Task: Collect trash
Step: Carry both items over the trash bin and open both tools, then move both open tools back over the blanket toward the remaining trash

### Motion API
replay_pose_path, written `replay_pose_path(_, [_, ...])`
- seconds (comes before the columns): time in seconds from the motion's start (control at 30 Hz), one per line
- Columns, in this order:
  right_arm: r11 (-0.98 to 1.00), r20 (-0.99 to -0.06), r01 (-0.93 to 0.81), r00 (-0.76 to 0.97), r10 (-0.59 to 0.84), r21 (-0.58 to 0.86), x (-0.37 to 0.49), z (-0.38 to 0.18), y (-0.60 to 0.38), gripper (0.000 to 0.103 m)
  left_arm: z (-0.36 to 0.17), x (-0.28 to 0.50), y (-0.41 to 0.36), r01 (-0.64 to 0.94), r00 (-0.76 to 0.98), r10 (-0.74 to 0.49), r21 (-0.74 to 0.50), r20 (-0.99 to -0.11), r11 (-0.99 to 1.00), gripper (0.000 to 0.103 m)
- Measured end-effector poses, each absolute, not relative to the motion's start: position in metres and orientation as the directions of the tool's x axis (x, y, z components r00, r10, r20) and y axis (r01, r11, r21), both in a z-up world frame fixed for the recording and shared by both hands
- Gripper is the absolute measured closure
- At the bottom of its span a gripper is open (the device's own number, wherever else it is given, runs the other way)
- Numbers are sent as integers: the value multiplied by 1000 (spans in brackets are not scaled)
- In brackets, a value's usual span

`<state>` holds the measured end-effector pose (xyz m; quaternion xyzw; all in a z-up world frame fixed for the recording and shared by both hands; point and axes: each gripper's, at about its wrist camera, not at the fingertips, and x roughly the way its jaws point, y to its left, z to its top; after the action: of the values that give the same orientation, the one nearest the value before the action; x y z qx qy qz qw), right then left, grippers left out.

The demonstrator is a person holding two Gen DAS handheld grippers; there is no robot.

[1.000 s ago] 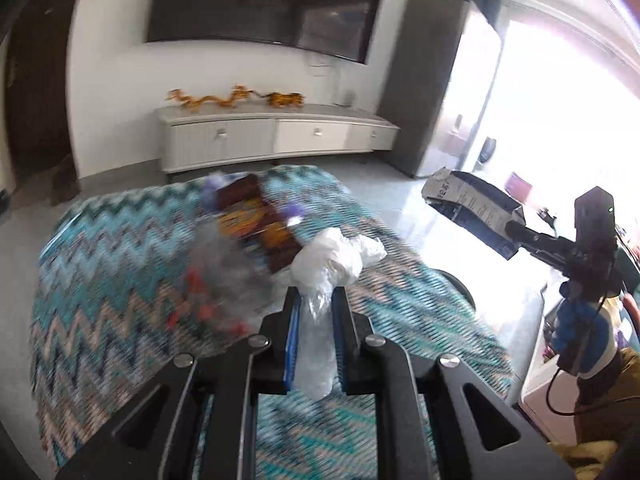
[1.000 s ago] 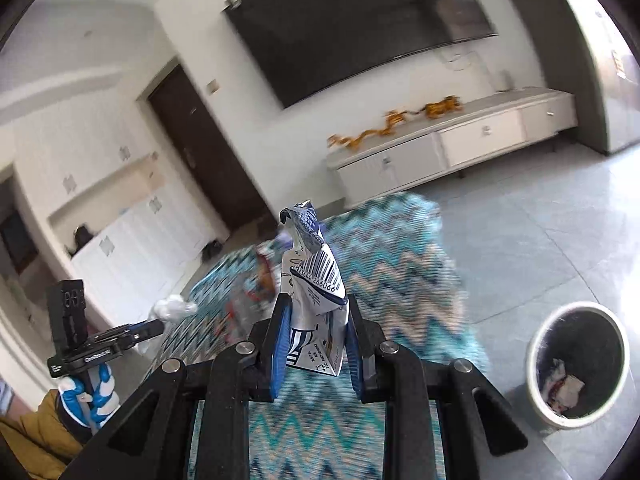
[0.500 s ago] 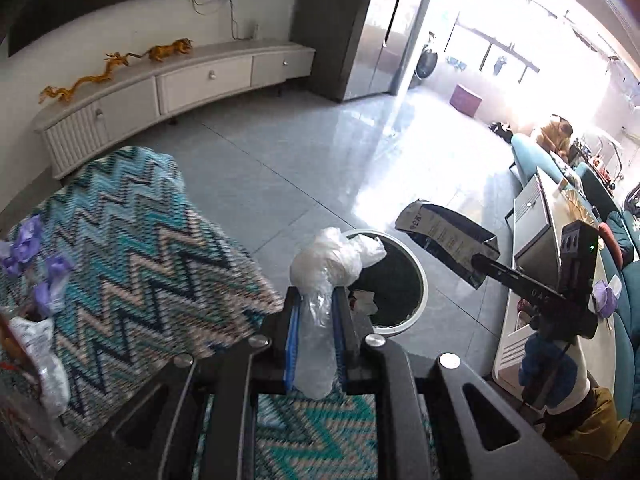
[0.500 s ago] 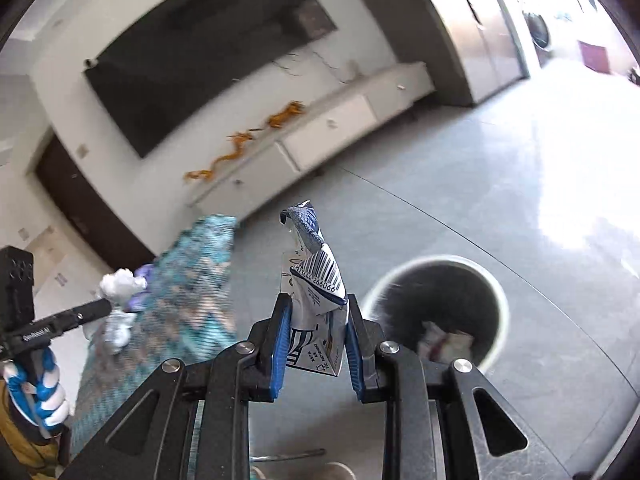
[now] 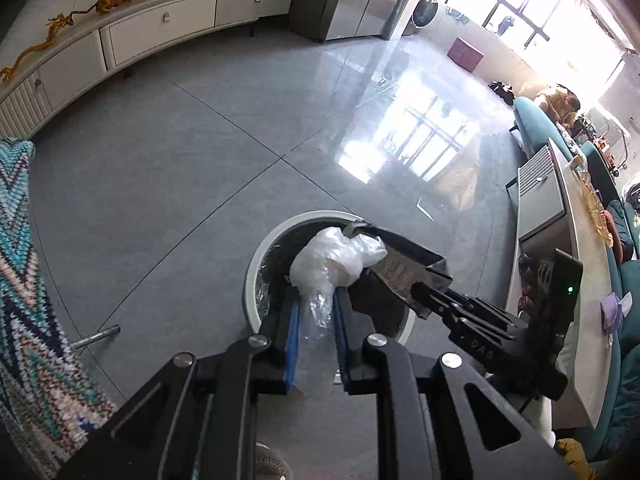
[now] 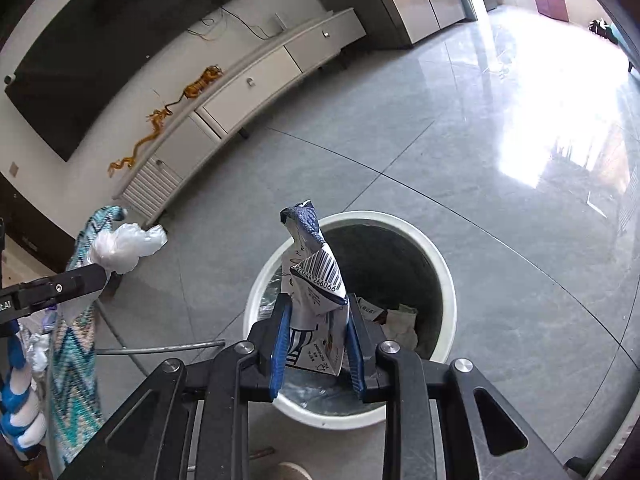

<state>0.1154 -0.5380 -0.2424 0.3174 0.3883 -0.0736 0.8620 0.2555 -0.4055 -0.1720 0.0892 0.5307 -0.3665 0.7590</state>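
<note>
- Left gripper (image 5: pixel 314 334): clamped on a crumpled clear plastic bag (image 5: pixel 334 266), lower centre of the left wrist view; long axis along the blue-padded fingers (image 5: pixel 291 344), bunched white end pointing away from the camera, over the near rim of the trash bin (image 5: pixel 251 280).
- Right gripper (image 6: pixel 316 342): clamped on a crushed paper carton (image 6: pixel 314 280), lower centre of the right wrist view; long axis along the fingers, twisted dark-blue tip pointing up the frame, barcode panel facing the camera.
- Carton: white printed card, creased flat, hanging over the bin opening; seen from the left wrist view at centre right, overlapping the bag's far end.
- Bin: round, white rim, dark liner; crumpled paper scraps (image 6: pixel 400 318) inside at the right.
- Bag also visible at centre left of the right wrist view, beside the edge of a zigzag-pattern cloth (image 6: pixel 76 360) in teal, white and navy.
- Floor (image 5: pixel 180 160): large glossy grey tiles, thin dark joints, bright window glare at upper right.
- Room: long low white cabinet (image 6: pixel 240 92) along the wall at upper left, orange dragon figurine (image 6: pixel 164 120) on top, dark screen (image 6: pixel 100 36) above.
- Metal rod (image 5: pixel 96 338) lying on the floor at lower left of the left wrist view.
</note>
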Motion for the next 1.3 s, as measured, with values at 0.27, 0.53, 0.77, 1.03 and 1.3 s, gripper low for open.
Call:
replay_pose_path(0.27, [783,-739,412,668,87,465,116,-257,-542,52,-172,261,-407,625,152,-505,-313,-850,715,49])
replay_pose_path(0.53, [769,-715,434,698,43,470,91,-233,-544,43,-139,250,-372,610,222,-528,-306,-820,731,49])
replay_pose_path(0.77, [798,-648,375,762,25,472,67,-177,-524,43,-102,213,-337,640,263,-545,-278,-796,716,49])
replay_pose_path(1.03, [859,-543,256,840,29,443,48,-97,-470,43,-55,178,-253,641,375,-569,-240,-732,730,49])
replay_pose_path(1.3, [904,-471,141,879,74,405,46,-41,-411,43,-30,163,-139,548,503,-539,-233,-676,804,48])
